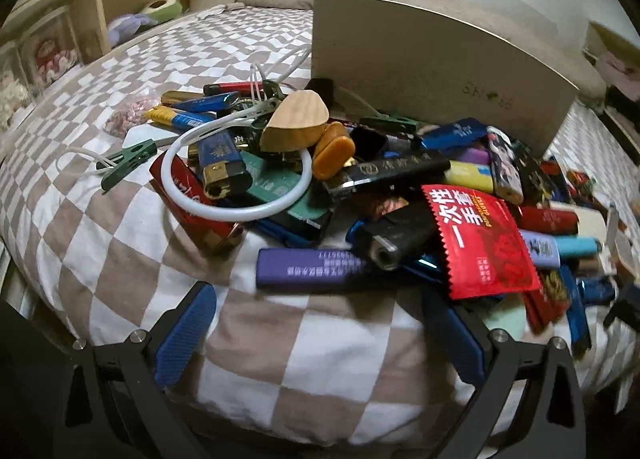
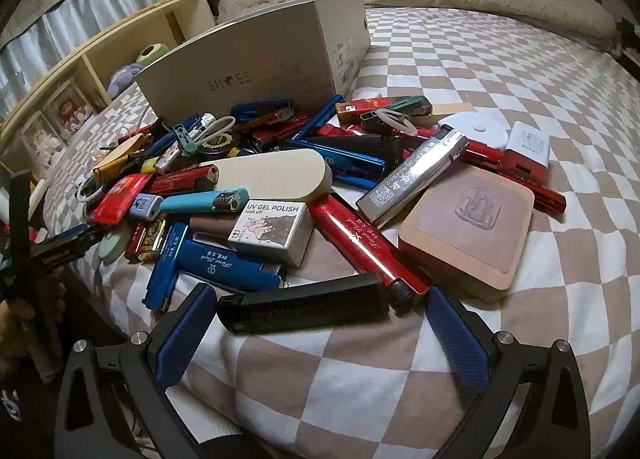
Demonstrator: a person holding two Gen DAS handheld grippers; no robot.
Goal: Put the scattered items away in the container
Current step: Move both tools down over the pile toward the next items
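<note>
Black, rigid and probably light, a matte plastic lighter (image 2: 303,304) lies just ahead of the wide-open right gripper (image 2: 320,335), best pinched across its slick midsection, while the left gripper (image 1: 320,339) gapes empty before the cream cardboard shoebox (image 1: 432,71).

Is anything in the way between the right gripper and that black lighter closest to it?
Nothing visible. The black lighter lies on the checked bedcover just ahead of the open right gripper, with only bare cover between them.

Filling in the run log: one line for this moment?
left gripper: open, empty | right gripper: open, nearing black lighter | shoe box: behind pile
</note>
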